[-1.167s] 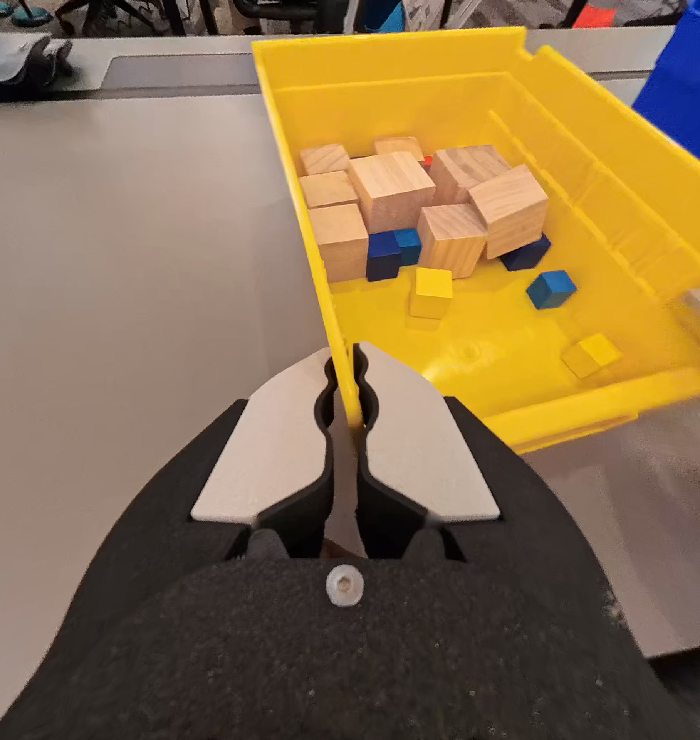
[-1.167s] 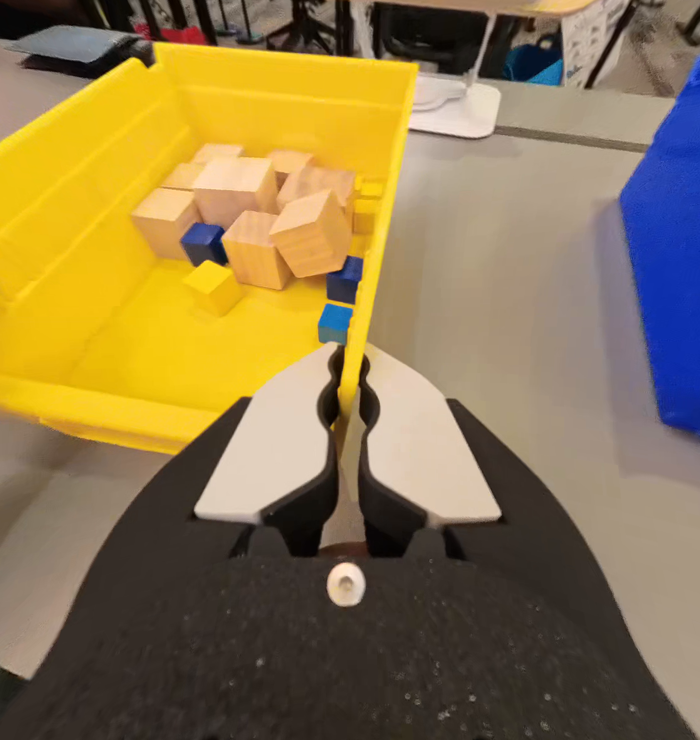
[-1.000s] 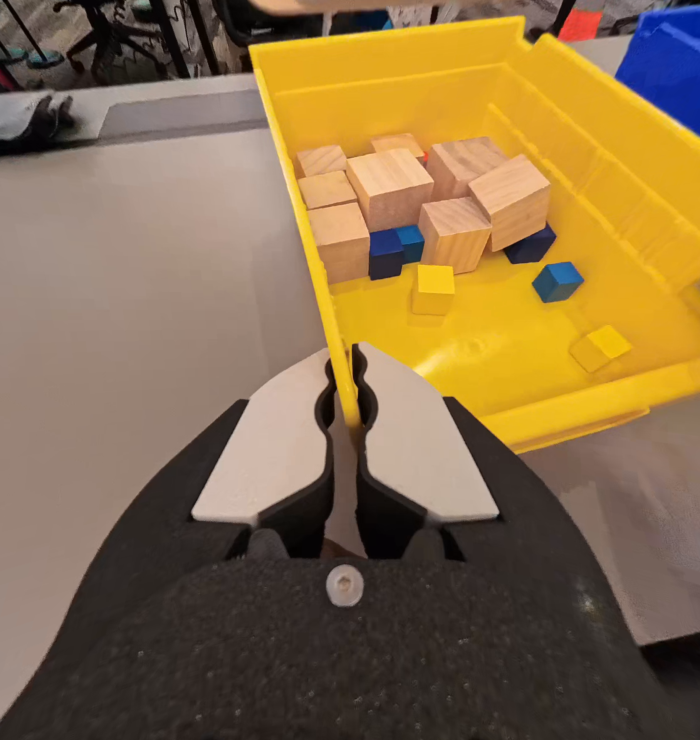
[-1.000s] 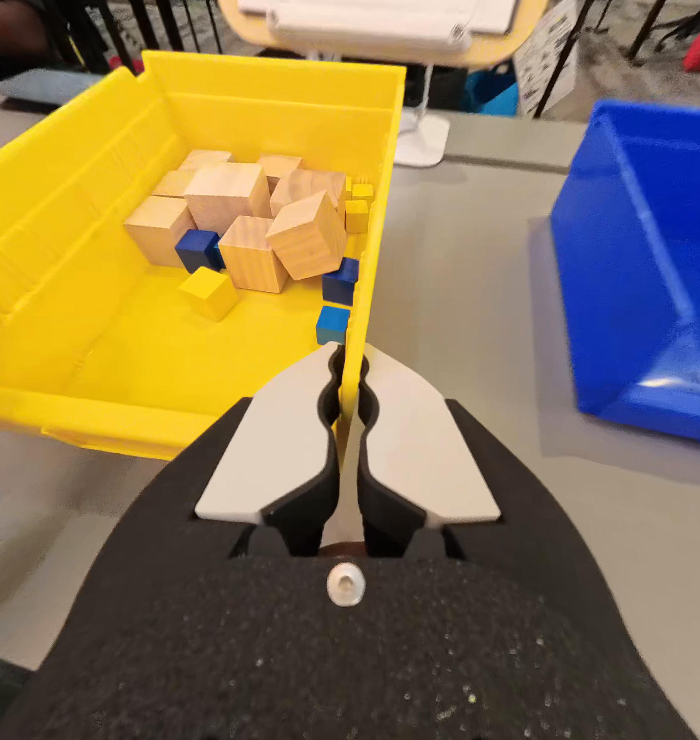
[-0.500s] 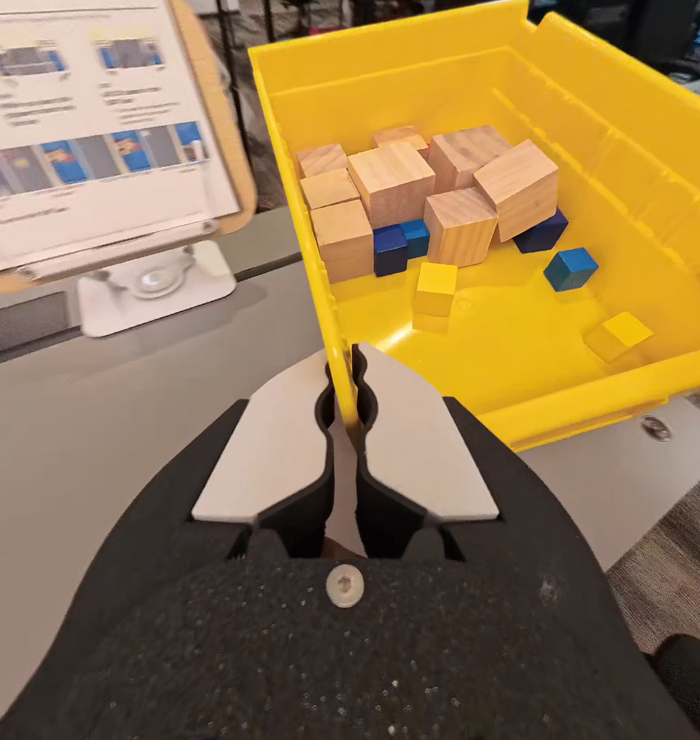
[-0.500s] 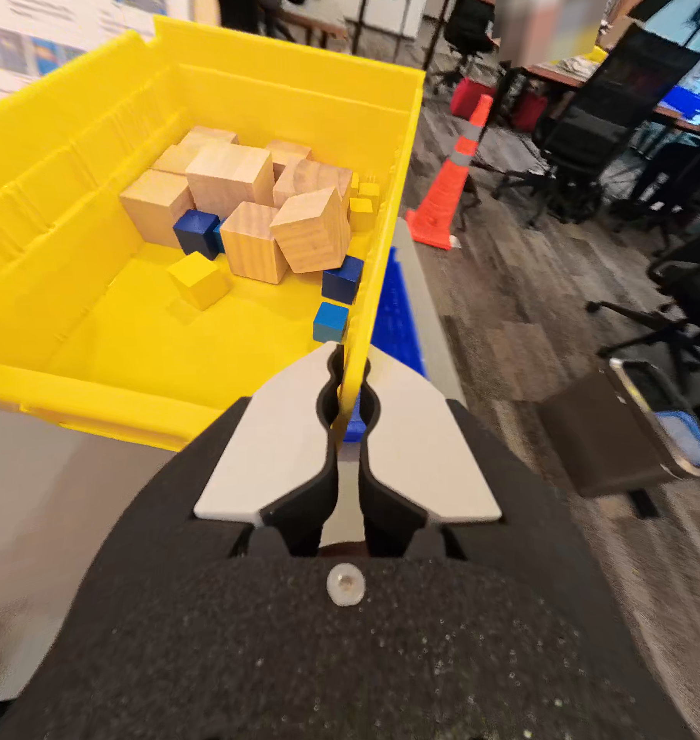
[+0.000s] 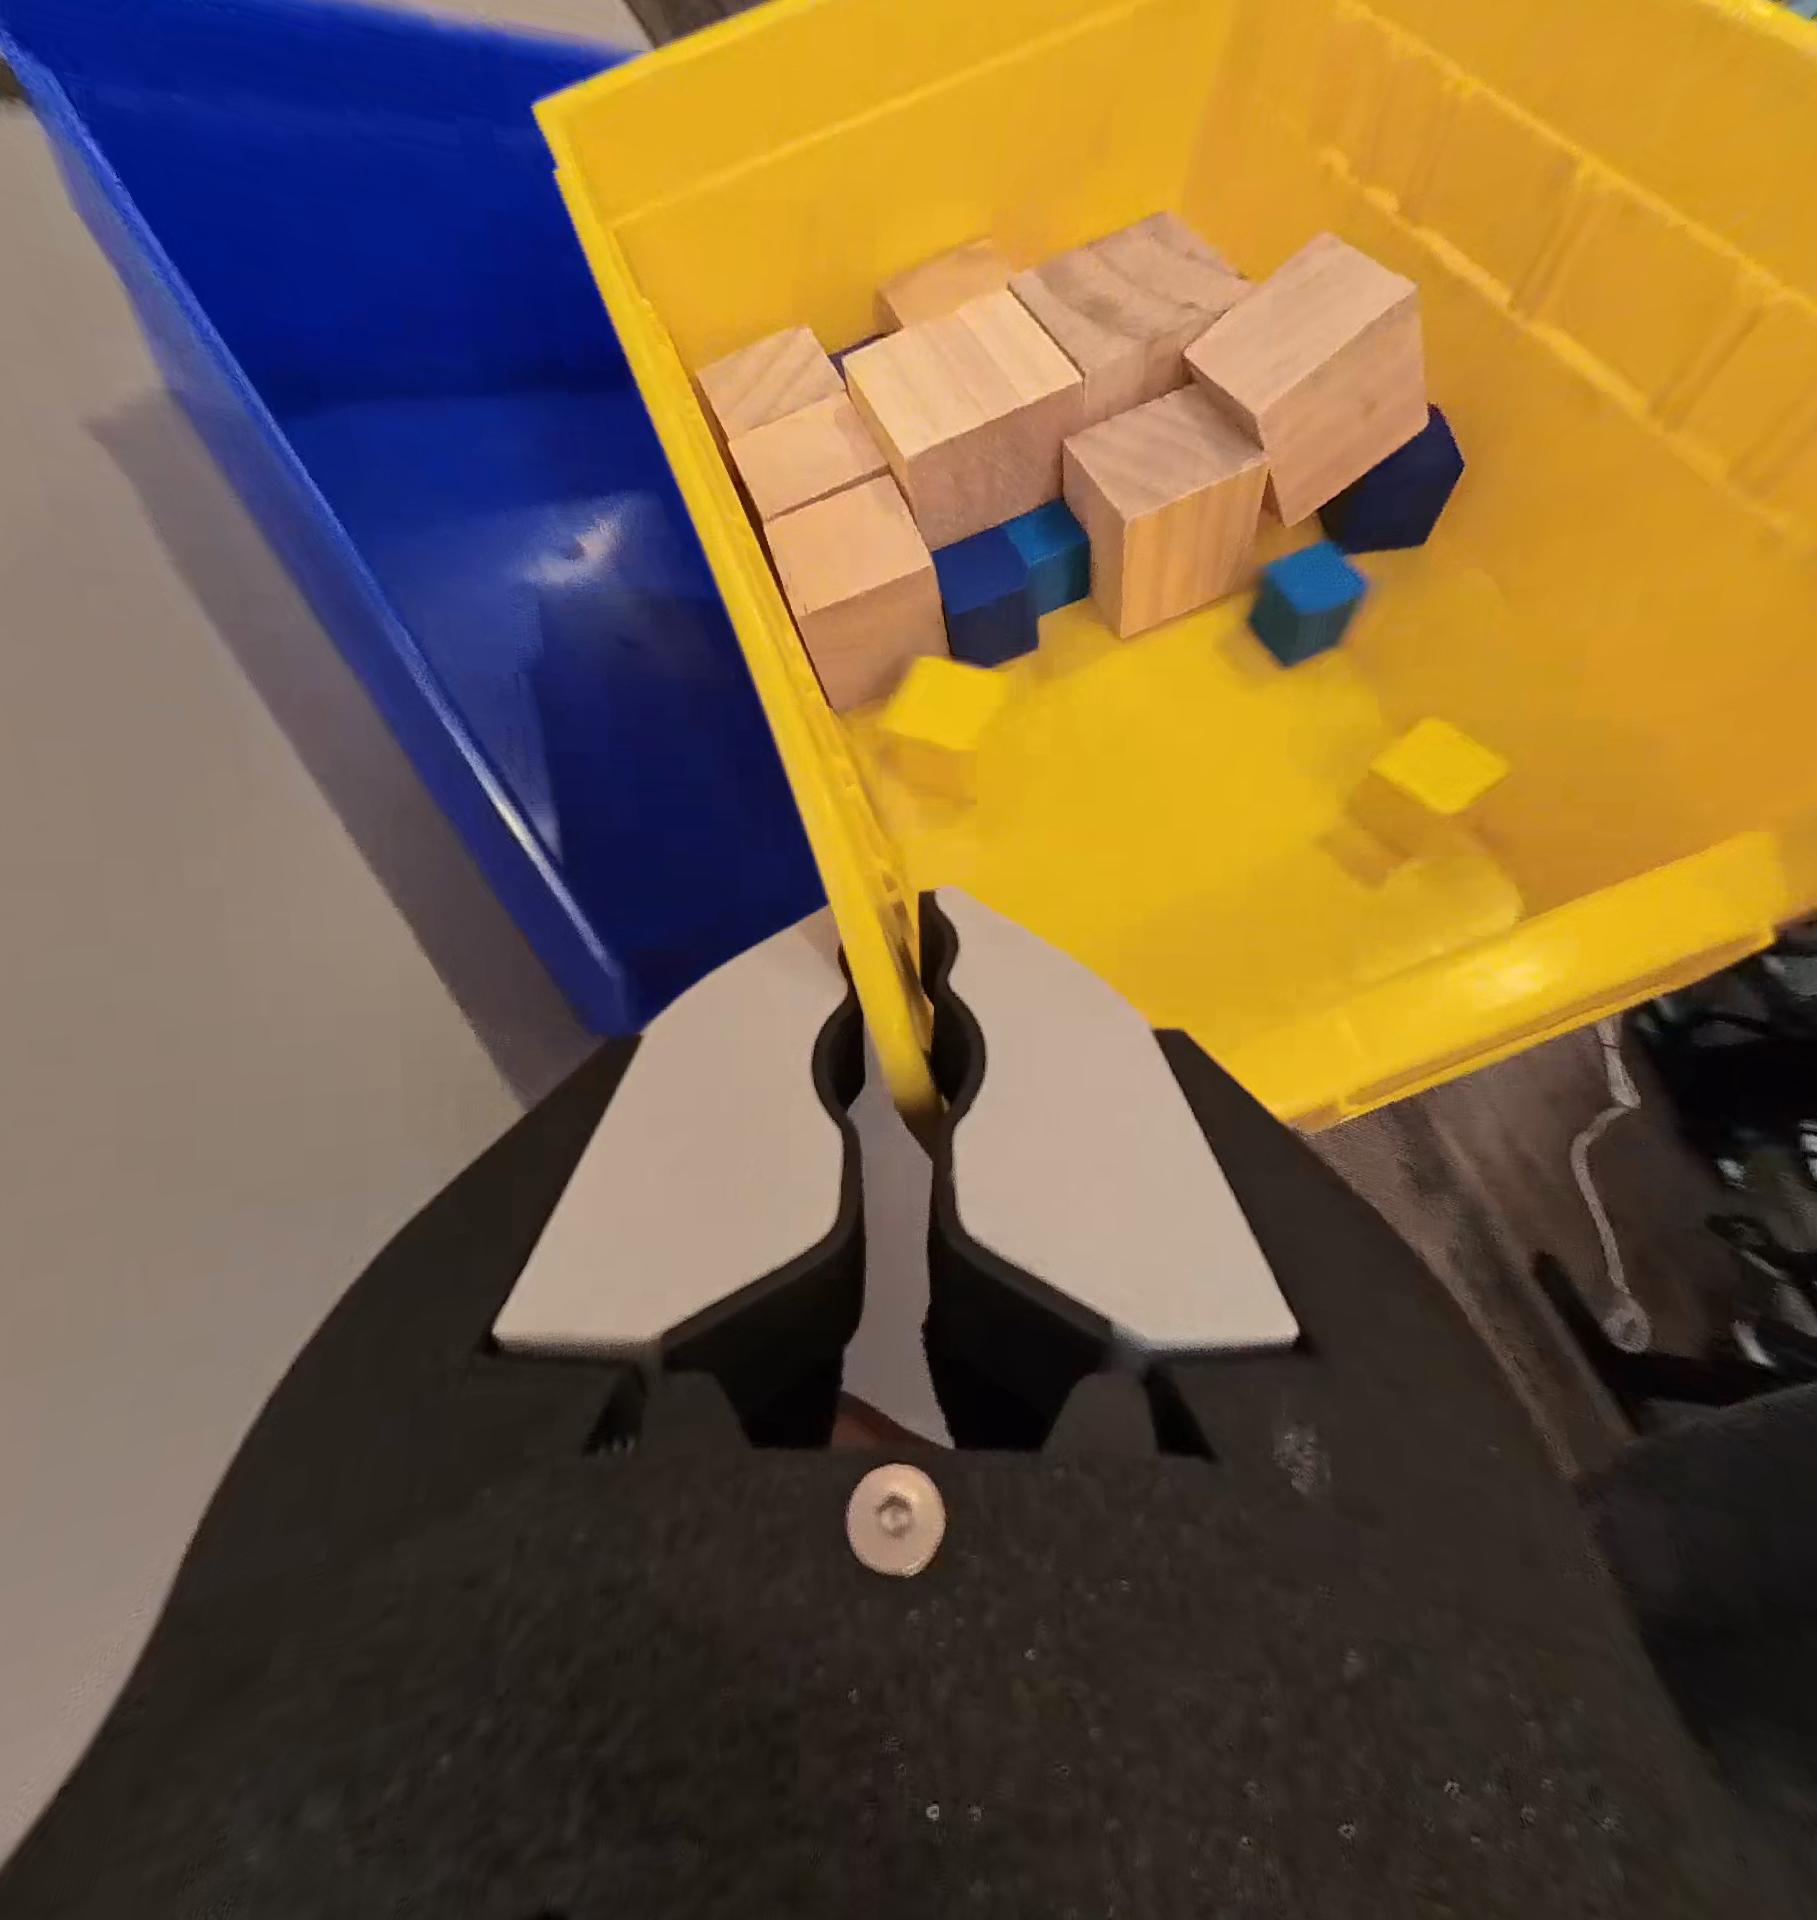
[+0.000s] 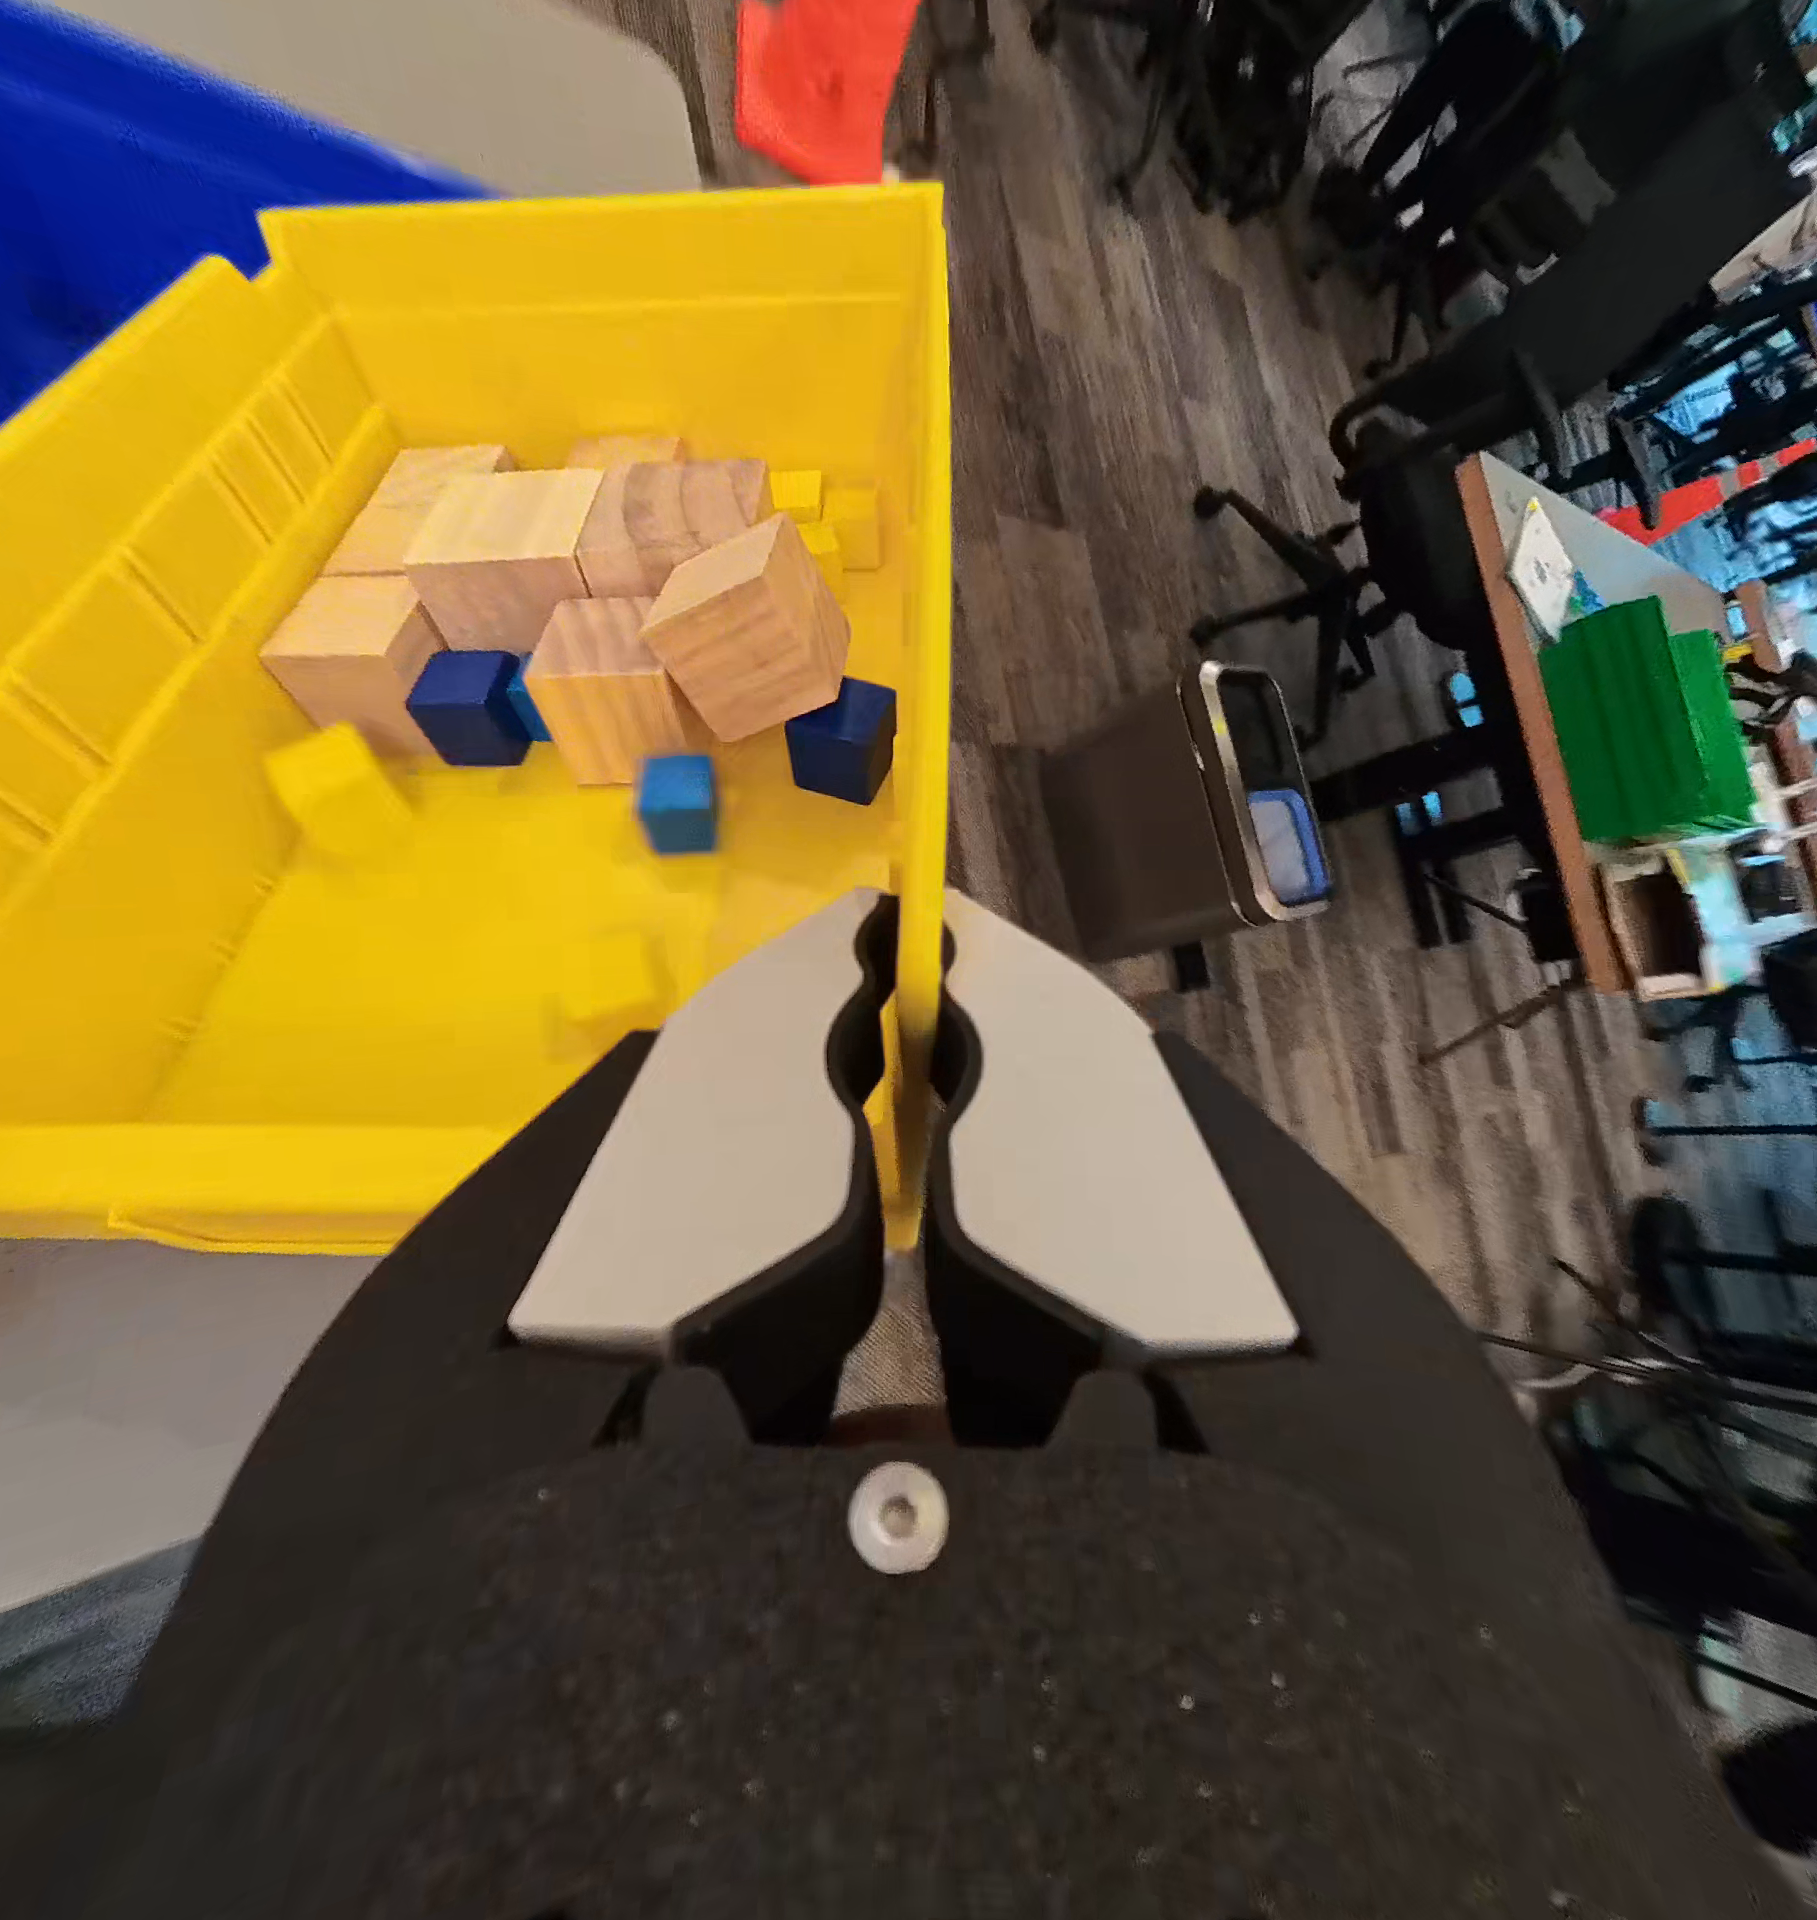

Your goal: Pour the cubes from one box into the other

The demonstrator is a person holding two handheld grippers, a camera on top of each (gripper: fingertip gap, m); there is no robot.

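Yellow box (image 7: 1143, 166): held off the table (image 7: 104, 727), one side wall pinched in the left tongs (image 7: 888, 935), the opposite wall in the right tongs (image 8: 909, 925); both tongs narrow, clamped on plastic.

Cubes (image 7: 1070, 436): wooden, blue and yellow, heaped at the far end wall, away from both tongs.

Blue box (image 7: 384, 436): on the table, beyond and below the yellow box's far end, on the left-tongs side. Long axis of the yellow box ran from the tongs toward it; pouring judged to need the far end tipped down.
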